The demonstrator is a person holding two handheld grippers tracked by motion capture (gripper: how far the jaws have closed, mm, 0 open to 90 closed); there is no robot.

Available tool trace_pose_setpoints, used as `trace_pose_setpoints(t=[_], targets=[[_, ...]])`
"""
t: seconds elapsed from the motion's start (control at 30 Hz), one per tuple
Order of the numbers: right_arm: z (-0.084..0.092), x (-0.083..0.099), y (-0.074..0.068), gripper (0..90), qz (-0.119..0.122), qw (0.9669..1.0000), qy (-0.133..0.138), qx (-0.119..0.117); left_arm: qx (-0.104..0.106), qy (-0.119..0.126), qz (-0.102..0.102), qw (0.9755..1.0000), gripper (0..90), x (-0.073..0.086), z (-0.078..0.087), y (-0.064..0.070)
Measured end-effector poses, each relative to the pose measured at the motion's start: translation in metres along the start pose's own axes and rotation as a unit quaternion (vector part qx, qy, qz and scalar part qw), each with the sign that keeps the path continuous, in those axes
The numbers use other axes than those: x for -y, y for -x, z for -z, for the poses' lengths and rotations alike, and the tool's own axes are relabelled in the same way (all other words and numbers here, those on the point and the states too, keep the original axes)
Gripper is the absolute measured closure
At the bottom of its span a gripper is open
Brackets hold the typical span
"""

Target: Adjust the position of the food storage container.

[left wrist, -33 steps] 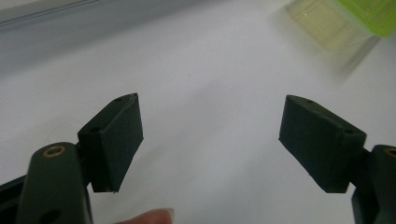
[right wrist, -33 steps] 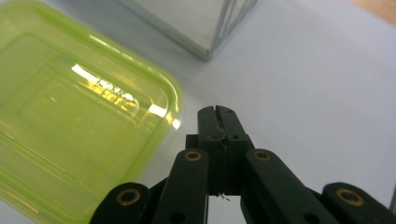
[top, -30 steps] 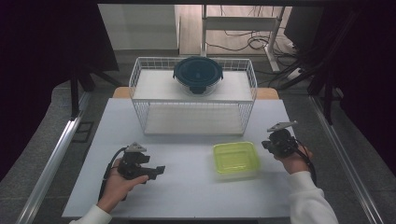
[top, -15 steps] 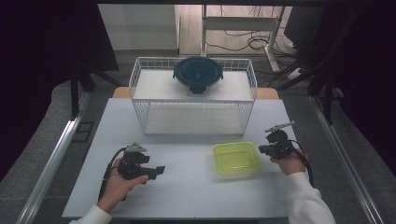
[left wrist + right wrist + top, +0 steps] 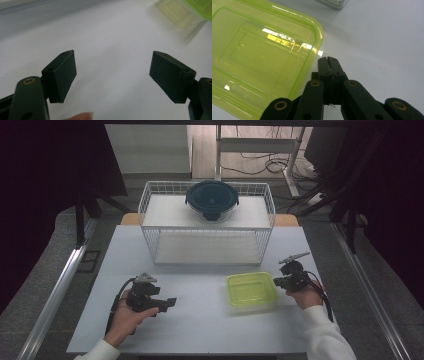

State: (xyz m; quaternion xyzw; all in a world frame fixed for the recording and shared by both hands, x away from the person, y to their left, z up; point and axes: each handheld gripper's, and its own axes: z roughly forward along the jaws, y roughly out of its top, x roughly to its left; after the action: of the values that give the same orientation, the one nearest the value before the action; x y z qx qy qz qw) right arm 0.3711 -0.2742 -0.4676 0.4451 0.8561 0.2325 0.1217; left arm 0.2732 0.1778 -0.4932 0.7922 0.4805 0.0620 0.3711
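High view and both gripper views. The translucent yellow-green rectangular plastic container (image 5: pixel 250 289) lies flat on the white table (image 5: pixel 200 320), in front of the white wire basket (image 5: pixel 207 227) that carries a round glass bowl with a dark blue lid (image 5: pixel 212 200). Judged from this layout, the work is at an early stage: the container is not lifted and no grasp is made. The right gripper (image 5: pixel 329 62), jaws pressed together on nothing, rests low just beside the container's right edge, apparently touching the rim. The left gripper (image 5: pixel 112 75), jaws spread wide and empty, hovers level over bare table, well apart from the container.
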Motion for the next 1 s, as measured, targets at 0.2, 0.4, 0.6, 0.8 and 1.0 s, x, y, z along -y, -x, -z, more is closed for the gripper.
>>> trace_pose_setpoints(t=[0.2,0.4,0.6,0.8,1.0], targets=[[-0.002,-0.003,-0.009,88.6,0.009,0.9998,-0.001,-0.018,0.001,0.0,0.002,1.0,21.4,0.0,0.0,0.0],[-0.005,-0.002,-0.022,88.7,0.015,0.9985,0.001,-0.053,0.002,-0.002,0.001,1.0,21.3,0.0,0.0,0.0],[-0.008,-0.004,-0.036,88.7,0.027,0.9972,-0.002,-0.069,0.002,-0.002,0.001,1.0,21.2,0.0,0.0,0.0],[-0.012,-0.006,-0.056,88.7,0.047,0.9948,-0.003,-0.091,0.001,-0.001,0.001,1.0,21.2,0.0,0.0,-0.001],[-0.015,-0.007,-0.071,88.7,0.061,0.9926,-0.004,-0.105,0.002,0.0,0.003,1.0,21.2,0.0,0.001,-0.001]])
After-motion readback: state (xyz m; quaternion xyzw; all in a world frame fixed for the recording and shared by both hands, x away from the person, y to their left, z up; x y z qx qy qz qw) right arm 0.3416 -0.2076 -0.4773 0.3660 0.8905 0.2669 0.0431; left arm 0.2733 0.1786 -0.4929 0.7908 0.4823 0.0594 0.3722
